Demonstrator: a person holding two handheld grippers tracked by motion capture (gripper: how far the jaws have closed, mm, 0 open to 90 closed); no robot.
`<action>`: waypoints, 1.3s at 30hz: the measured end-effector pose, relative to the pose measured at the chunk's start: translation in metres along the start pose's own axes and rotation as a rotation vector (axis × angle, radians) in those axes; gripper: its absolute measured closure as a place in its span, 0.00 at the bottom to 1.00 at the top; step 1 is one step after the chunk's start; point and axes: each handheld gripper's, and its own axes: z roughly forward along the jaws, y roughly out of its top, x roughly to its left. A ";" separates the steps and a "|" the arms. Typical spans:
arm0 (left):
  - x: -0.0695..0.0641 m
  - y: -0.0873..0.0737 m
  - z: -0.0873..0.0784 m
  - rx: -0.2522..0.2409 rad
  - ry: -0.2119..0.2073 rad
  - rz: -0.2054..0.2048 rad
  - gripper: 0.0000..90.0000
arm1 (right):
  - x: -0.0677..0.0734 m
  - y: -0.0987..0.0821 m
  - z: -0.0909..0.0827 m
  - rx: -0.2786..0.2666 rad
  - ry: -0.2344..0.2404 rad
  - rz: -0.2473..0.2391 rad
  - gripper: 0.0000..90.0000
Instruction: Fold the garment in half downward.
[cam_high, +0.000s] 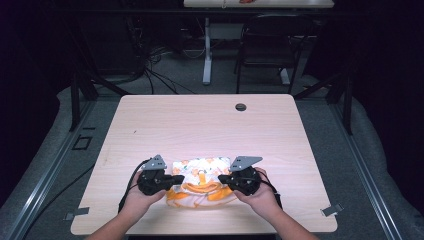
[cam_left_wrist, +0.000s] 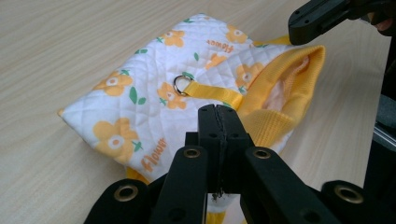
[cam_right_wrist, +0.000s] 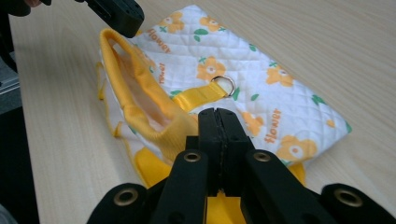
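A flowered quilted garment (cam_high: 201, 181) lies folded on the counter's (cam_high: 210, 125) near edge. The left gripper (cam_high: 176, 178) and right gripper (cam_high: 223, 178) flank it, jaws closed, seemingly empty; folding looks nearly finished.

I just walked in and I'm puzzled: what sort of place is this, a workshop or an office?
Probably a lab set up for recording handwork. A bare table stands on a dark framed platform, cables trail over the floor behind, and a person holds a gripper in each hand at a small flowered garment.
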 end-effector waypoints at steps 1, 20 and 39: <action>-0.001 -0.001 -0.001 0.004 -0.004 0.001 1.00 | 0.001 0.000 0.000 0.007 0.007 -0.006 0.99; -0.007 -0.044 0.017 0.083 0.015 -0.033 1.00 | 0.015 -0.037 0.019 0.146 0.057 -0.015 1.00; -0.001 -0.040 0.024 0.082 0.054 -0.008 1.00 | 0.011 -0.038 0.027 0.146 0.047 0.015 1.00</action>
